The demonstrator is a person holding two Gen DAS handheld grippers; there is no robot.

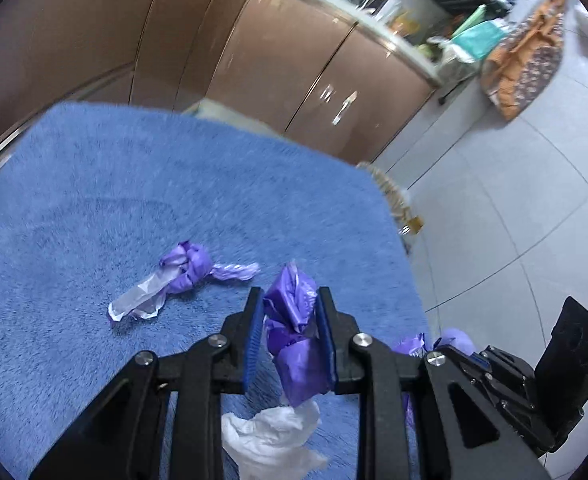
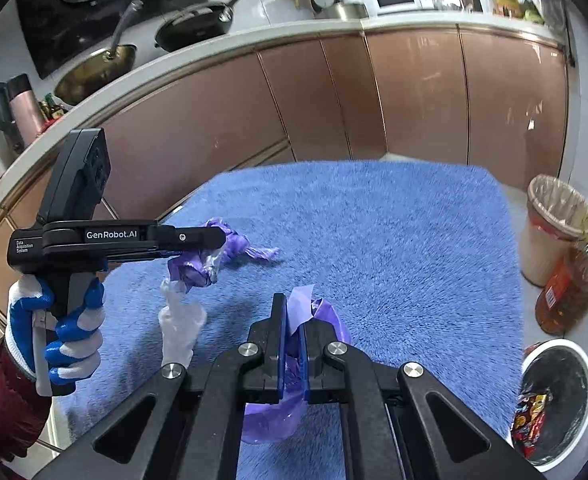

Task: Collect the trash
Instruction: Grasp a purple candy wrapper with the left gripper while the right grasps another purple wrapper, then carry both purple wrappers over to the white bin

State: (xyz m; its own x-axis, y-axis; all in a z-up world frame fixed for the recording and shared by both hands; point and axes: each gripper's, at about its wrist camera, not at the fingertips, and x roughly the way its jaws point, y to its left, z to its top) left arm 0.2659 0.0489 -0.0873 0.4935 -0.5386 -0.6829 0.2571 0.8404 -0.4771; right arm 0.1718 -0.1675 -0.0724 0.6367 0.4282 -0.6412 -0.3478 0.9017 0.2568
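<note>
Left hand-held gripper (image 1: 290, 304) clamping purple wrapper (image 1: 294, 340), knotted purple scrap (image 1: 186, 268) ahead-left

Kitchen: brown cabinets (image 2: 414, 92), grey tile floor (image 1: 534, 184), blue rug (image 2: 374, 240).

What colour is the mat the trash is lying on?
Blue and fuzzy: the mat shows best in the right wrist view.

I see purple wrappers (image 1: 190, 268) on a blue mat (image 2: 394, 240), my black tools with blue pads (image 1: 254, 336), copper-brown cabinets (image 2: 414, 92).
</note>
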